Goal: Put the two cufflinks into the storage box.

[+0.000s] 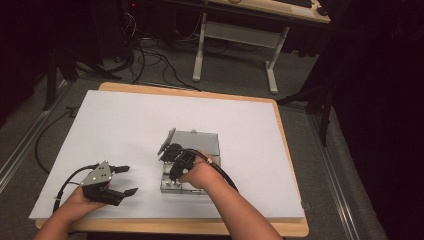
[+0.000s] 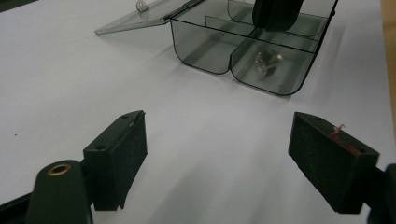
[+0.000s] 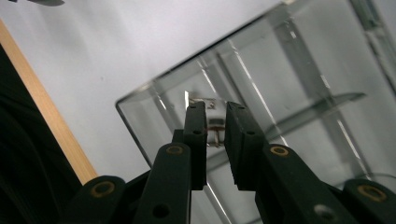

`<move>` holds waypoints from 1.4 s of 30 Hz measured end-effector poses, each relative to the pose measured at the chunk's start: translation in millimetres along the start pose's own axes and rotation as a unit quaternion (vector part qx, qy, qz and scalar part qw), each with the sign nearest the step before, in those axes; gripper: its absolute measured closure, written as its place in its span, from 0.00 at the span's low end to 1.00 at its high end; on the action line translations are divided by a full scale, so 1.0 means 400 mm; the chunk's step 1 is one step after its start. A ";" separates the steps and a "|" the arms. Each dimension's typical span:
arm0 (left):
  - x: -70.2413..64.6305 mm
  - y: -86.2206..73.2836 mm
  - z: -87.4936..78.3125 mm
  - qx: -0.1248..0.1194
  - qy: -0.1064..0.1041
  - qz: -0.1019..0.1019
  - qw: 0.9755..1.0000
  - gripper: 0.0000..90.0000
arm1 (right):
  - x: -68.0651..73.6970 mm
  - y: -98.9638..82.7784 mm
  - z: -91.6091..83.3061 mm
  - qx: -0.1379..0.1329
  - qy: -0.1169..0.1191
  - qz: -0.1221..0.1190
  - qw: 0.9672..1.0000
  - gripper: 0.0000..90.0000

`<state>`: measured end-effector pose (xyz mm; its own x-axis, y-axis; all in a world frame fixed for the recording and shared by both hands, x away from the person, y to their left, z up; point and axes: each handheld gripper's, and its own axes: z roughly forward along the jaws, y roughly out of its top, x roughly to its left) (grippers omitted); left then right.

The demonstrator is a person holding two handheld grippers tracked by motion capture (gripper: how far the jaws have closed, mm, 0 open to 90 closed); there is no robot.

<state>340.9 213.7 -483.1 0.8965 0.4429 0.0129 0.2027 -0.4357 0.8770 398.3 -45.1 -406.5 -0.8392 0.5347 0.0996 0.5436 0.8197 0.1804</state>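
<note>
- Clear smoked-plastic compartment box point(image 1: 200, 150) sits at centre of the high view on the white table sheet point(image 1: 125, 125), its hinged lid point(image 2: 140, 18) lying open and flat at upper left of the left gripper view
- Small metal hardware pieces point(image 2: 267, 61) lie in the box's near rounded compartment, upper centre right of that view
- Right gripper point(image 3: 216, 122) reaches down into that box; its jaws stand narrow around a small shiny metal part point(image 3: 212, 128); whether the pads actually press it, I cannot tell
- Left gripper point(image 1: 122, 180) rests at lower left of the high view, jaws wide, holding nothing, well apart from the box
- Judged step: picking a part out of a compartment, or placing one
- Next move calls for a firm pinch and a straight lift clear of the dividers
</note>
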 end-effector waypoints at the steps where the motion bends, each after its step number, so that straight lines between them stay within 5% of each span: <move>1: 0.000 0.000 0.000 0.000 0.001 0.000 1.000 0.22 | -0.004 -0.005 -0.004 -0.004 -0.001 0.003 1.000 0.88; 19: -0.001 0.000 0.001 0.000 0.002 -0.001 1.000 0.22 | -0.090 -0.153 -0.078 -0.023 -0.045 0.068 0.996 0.71; 24: -0.001 0.000 0.001 0.001 0.002 -0.002 1.000 0.22 | -0.124 -0.225 -0.101 -0.043 -0.071 0.094 0.992 0.62; 26: -0.001 0.000 0.001 0.001 0.003 -0.002 1.000 0.22 | -0.128 -0.247 -0.107 -0.045 -0.076 0.124 0.988 0.59; 28: -0.001 0.000 0.001 0.001 0.003 -0.002 1.000 0.22 | -0.138 -0.259 -0.110 -0.048 -0.080 0.113 0.989 0.59; 40: 0.000 0.000 0.001 0.001 0.003 -0.003 1.000 0.22 | -0.197 -0.394 -0.113 -0.068 -0.103 0.165 0.979 0.51; 42: 0.000 0.000 0.001 0.001 0.004 -0.004 1.000 0.22 | -0.212 -0.429 -0.104 -0.083 -0.107 0.180 0.974 0.47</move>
<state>341.1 213.3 -483.2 0.8919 0.4522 0.0097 0.2106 -0.4341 0.8759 375.6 -239.7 -405.1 -0.5618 0.8271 -0.0177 0.7781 0.5355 0.3284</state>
